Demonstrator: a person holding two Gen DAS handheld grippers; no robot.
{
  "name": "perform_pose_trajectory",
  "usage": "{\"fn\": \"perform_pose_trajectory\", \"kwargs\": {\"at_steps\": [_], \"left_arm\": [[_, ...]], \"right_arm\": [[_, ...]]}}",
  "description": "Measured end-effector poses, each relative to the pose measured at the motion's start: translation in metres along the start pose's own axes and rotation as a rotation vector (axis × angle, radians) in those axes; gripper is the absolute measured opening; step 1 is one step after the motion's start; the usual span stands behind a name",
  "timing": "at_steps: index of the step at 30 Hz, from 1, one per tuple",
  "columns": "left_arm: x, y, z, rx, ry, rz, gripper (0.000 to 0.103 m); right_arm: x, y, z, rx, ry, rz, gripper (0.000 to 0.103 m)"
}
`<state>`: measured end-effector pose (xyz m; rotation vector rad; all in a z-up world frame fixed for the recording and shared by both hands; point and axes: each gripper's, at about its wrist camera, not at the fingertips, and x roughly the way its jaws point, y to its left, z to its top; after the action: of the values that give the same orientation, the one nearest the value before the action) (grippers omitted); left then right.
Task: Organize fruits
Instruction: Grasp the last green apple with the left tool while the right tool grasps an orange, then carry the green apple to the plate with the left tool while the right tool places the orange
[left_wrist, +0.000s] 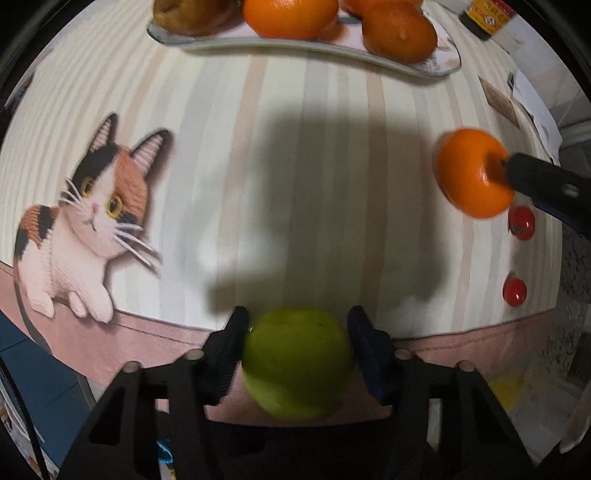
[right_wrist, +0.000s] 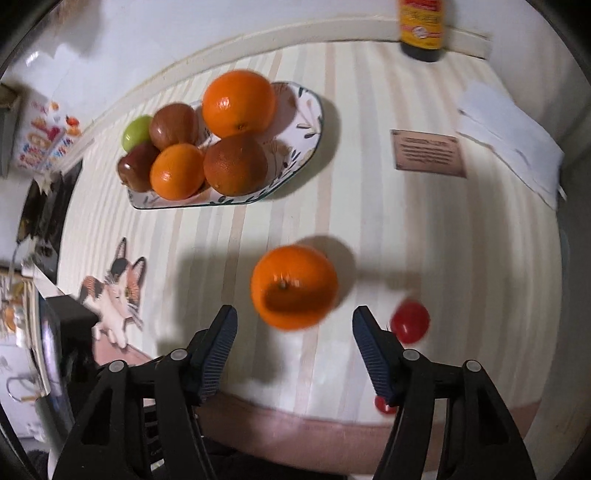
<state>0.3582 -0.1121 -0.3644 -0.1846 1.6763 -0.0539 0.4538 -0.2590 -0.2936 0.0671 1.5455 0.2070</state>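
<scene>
My left gripper (left_wrist: 297, 325) is shut on a green apple (left_wrist: 297, 363) and holds it above the near edge of the striped cat tablecloth (left_wrist: 295, 166). My right gripper (right_wrist: 293, 325) is open, its jaws wide apart, just short of a loose orange (right_wrist: 294, 286) on the cloth; one right finger (left_wrist: 543, 177) touches that orange (left_wrist: 472, 171) in the left wrist view. A patterned plate (right_wrist: 306, 122) at the back holds several oranges and apples; its rim (left_wrist: 436, 66) shows in the left view. Two cherry tomatoes (right_wrist: 410, 321) (right_wrist: 384, 404) lie right of the orange.
A dark sauce bottle (right_wrist: 421, 27) stands at the back edge by the wall. A brown card (right_wrist: 428, 153) and white paper (right_wrist: 513, 136) lie at the right. The tomatoes (left_wrist: 521, 221) (left_wrist: 514, 291) lie near the cloth's right edge.
</scene>
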Motion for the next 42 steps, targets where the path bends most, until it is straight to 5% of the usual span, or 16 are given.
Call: {"fn": "perform_pose_trajectory", "kwargs": {"at_steps": [10, 17, 37, 40, 42], "left_arm": [[-0.014, 0.020, 0.008, -0.052, -0.048, 0.057, 0.052], [-0.017, 0.030, 0.021, -0.043, -0.059, 0.051, 0.051], [-0.017, 0.044, 0.045, 0.058, -0.062, 0.000, 0.050], [-0.034, 0.044, 0.054, 0.053, -0.081, -0.037, 0.047], [-0.052, 0.041, 0.064, 0.066, -0.104, -0.073, 0.026]], "right_arm": [[0.043, 0.014, 0.028, -0.090, 0.062, -0.046, 0.066], [0.046, 0.036, 0.002, -0.132, 0.133, 0.044, 0.066], [0.049, 0.034, -0.014, -0.018, 0.089, 0.028, 0.066], [0.044, 0.028, -0.011, 0.017, 0.072, 0.047, 0.066], [0.037, 0.024, -0.006, 0.038, 0.054, 0.060, 0.066]]}}
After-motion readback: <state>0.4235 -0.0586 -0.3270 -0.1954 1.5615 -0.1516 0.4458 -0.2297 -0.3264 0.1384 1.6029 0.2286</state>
